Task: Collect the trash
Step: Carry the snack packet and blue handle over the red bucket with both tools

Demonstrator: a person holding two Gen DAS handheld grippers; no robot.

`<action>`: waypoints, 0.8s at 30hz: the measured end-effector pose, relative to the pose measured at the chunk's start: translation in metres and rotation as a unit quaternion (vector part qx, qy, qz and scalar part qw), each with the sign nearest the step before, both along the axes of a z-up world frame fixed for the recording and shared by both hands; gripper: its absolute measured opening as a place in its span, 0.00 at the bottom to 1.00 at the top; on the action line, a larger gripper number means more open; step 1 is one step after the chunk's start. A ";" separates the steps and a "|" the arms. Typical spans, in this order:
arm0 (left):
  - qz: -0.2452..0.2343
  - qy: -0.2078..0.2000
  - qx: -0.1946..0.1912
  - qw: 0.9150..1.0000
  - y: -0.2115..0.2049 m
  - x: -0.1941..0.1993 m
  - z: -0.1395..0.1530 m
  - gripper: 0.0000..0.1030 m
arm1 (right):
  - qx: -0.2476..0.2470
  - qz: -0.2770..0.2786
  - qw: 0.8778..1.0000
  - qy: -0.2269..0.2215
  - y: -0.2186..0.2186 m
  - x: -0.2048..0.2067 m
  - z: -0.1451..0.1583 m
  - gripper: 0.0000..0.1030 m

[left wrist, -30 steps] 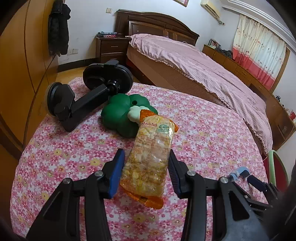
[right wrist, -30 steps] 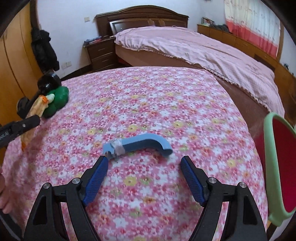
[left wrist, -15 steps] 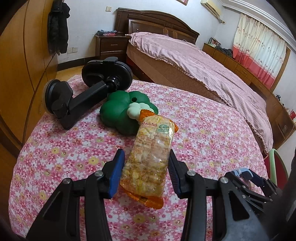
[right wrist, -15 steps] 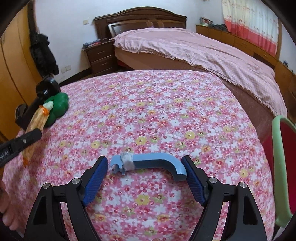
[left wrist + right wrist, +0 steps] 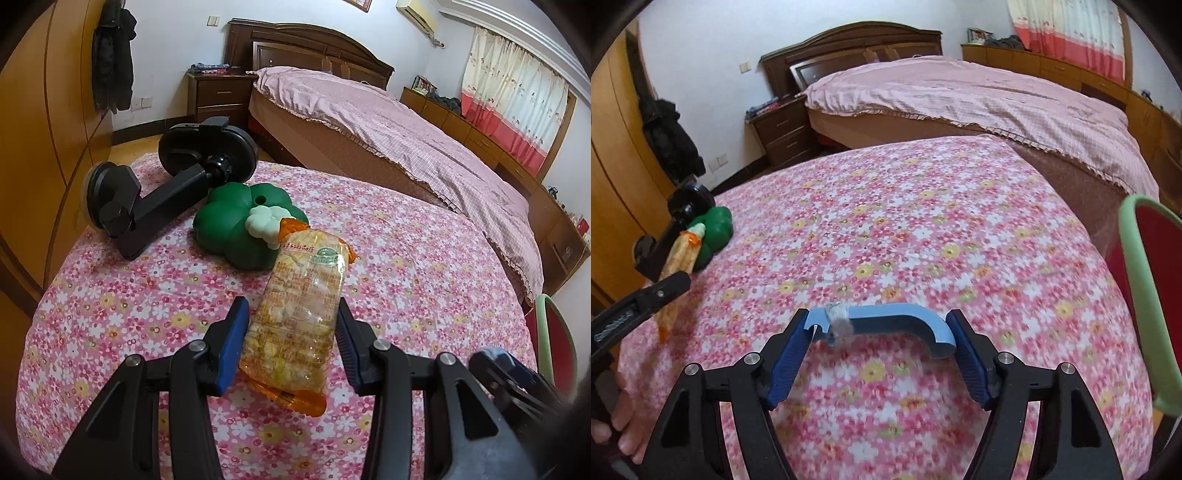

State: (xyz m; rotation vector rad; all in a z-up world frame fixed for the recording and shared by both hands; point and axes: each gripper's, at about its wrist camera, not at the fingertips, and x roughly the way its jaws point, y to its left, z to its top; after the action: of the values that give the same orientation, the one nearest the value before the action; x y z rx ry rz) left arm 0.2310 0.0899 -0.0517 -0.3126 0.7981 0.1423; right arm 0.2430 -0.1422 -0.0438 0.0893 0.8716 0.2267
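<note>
Blue hook (image 5: pixel 886 325) now sits between our right gripper (image 5: pixel 879 354) fingers, closing on it. Left gripper (image 5: pixel 291 343) squeezes snack bag (image 5: pixel 299 314). Nothing binned yet.

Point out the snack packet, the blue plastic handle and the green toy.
snack packet (image 5: pixel 301 314): left wrist view, middle of the clear wrapper.
blue plastic handle (image 5: pixel 886 322): right wrist view, middle of its straight bar.
green toy (image 5: pixel 225 229): left wrist view, its dark green body, left of the pale knob.
</note>
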 end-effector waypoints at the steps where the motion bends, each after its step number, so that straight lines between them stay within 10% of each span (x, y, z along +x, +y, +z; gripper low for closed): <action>1: -0.001 -0.001 -0.001 1.000 0.000 0.000 0.000 0.45 | 0.004 -0.004 1.000 0.000 -0.003 -0.003 0.001 0.73; 24: -0.077 -0.026 0.017 0.997 -0.047 -0.008 0.016 0.45 | 0.027 -0.157 0.987 -0.022 -0.133 -0.092 0.025 0.73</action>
State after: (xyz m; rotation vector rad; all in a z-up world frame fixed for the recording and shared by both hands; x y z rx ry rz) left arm 0.2229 0.0430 -0.0357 -0.2205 0.7649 0.0042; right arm 0.1509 -0.2755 -0.0192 0.2688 0.7955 -0.0433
